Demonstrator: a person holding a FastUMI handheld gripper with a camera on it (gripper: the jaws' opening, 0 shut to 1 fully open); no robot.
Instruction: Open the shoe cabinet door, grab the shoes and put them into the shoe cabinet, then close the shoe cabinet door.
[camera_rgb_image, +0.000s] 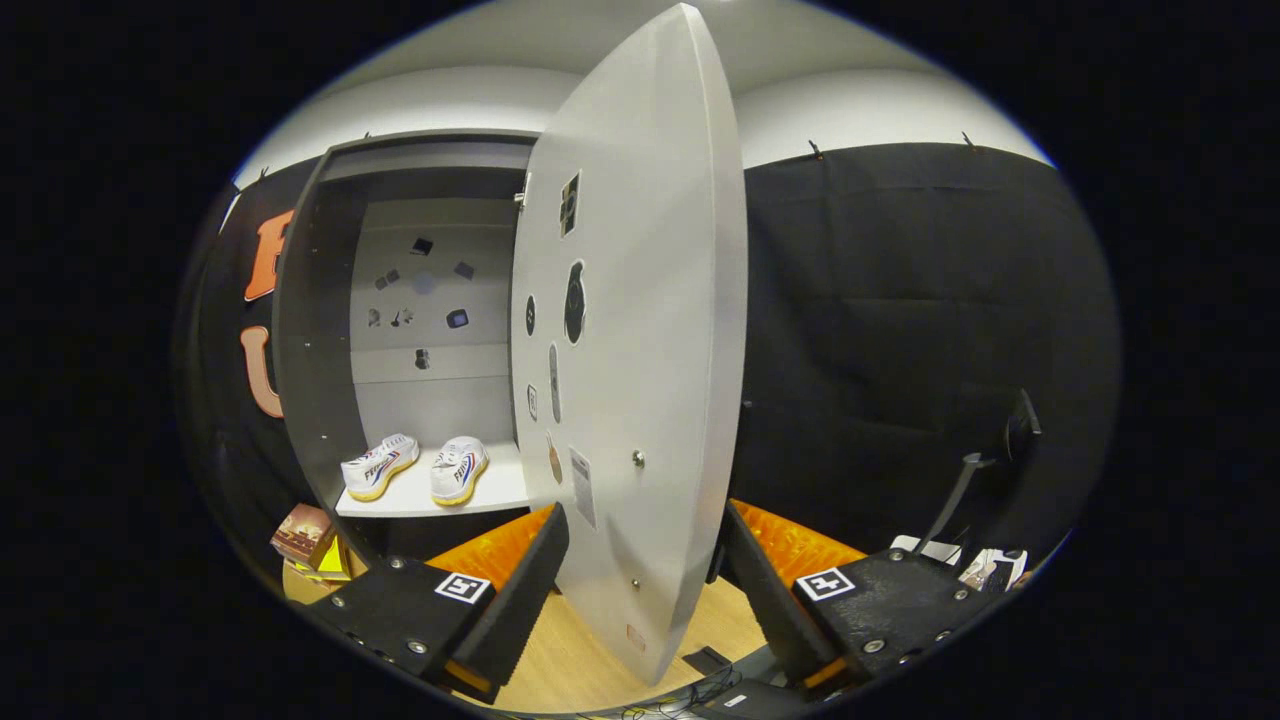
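Observation:
The grey shoe cabinet (310, 330) stands open to the left, beyond my fingers. A pair of white sneakers with yellow soles (415, 468) sits side by side on its white shelf (500, 490). The cabinet door (640, 300) is swung out toward me, its sticker-covered inner face close to the camera. My gripper (644, 510) is open, with its black fingers (520, 590) set wide on either side of the door's lower part. Two screw heads show on the door between the fingers. I cannot tell whether either finger touches the door.
A small brown box (305, 535) lies on the wooden floor (590, 650) by the cabinet's lower left corner. A black stand (960, 490) with white items at its foot is to the right, before the black cloth wall. Cables lie near the door's bottom edge.

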